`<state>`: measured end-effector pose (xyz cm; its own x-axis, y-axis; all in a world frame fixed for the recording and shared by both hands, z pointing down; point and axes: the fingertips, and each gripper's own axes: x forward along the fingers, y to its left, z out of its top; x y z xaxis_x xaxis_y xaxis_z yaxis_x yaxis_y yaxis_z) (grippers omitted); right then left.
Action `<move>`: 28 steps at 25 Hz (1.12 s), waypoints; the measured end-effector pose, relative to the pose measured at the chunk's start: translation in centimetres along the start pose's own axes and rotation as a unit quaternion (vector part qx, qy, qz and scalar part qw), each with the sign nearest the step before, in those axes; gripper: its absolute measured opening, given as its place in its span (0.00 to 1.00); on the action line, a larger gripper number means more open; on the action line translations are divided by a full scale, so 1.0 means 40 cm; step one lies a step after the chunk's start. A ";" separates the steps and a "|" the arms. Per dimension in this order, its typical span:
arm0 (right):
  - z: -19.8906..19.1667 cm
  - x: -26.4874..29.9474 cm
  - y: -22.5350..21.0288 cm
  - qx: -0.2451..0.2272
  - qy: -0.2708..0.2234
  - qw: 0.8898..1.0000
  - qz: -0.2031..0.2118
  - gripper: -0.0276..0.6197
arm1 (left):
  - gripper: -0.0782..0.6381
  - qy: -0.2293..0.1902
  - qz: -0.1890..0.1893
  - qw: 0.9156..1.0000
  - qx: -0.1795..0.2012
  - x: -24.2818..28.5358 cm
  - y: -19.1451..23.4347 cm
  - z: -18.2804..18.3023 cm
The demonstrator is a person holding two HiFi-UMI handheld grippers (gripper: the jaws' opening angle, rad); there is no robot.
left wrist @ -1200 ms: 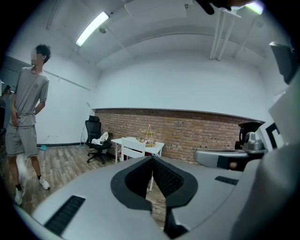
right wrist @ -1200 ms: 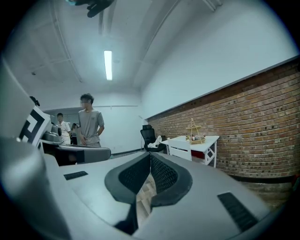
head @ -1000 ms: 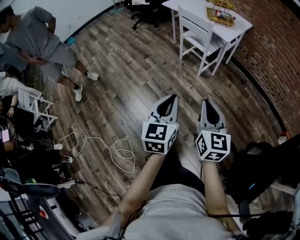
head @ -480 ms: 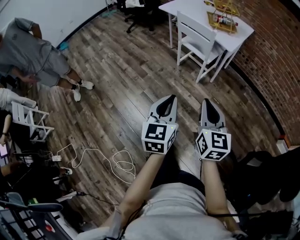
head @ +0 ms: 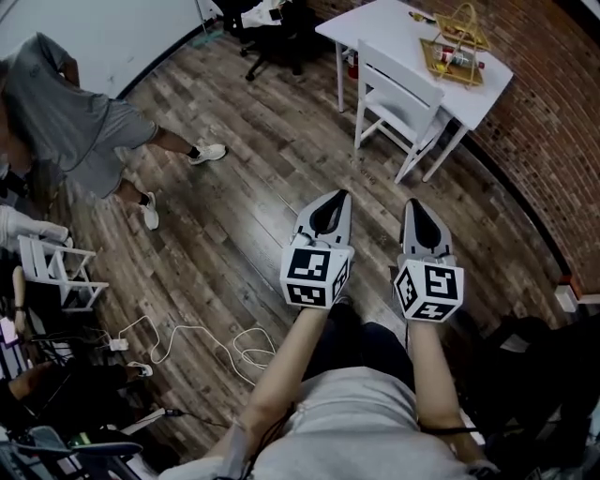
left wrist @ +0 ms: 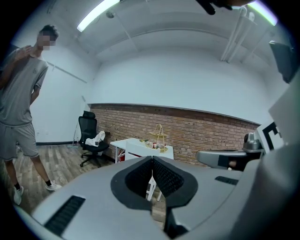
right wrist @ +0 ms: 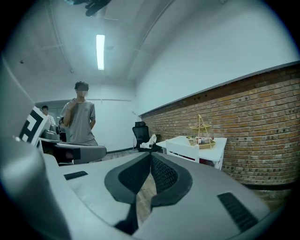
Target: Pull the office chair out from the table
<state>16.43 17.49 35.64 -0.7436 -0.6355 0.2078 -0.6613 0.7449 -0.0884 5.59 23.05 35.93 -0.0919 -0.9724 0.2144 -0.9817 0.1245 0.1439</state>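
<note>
Office chair [head: 270,26], which way is it from the claws?

Reply: way off, up and left in the head view, parked at the far left end of the worktop [head: 384,23]. Left claw [head: 337,199] sits on that side, so I'd guess it's a touch nearer; right claw [head: 411,206] is just beside it. Both are pinched closed on nothing.

No readable text, brand, label or number in any view. Only printed marks are black-and-white square marker patterns on the left hand-held gripper [head: 337,197] and the right hand-held gripper [head: 413,203], lower centre of the head view. They're codes, not letters.
</note>
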 end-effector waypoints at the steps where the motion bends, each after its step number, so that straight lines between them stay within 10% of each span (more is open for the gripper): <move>1: 0.004 0.013 0.002 -0.001 0.000 1.000 -0.002 0.07 | 0.13 0.001 -0.002 1.000 0.000 0.009 0.010 0.003; 28: 0.106 0.569 -0.198 0.011 0.015 1.000 0.004 0.07 | 0.13 0.025 -0.004 1.000 -0.005 0.540 0.219 0.106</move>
<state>4.34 -3.75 36.93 -0.7460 -0.6228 0.2357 -0.6574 0.7452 -0.1118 -5.71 2.28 37.74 -0.0747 -0.9624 0.2612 -0.9808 0.1183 0.1552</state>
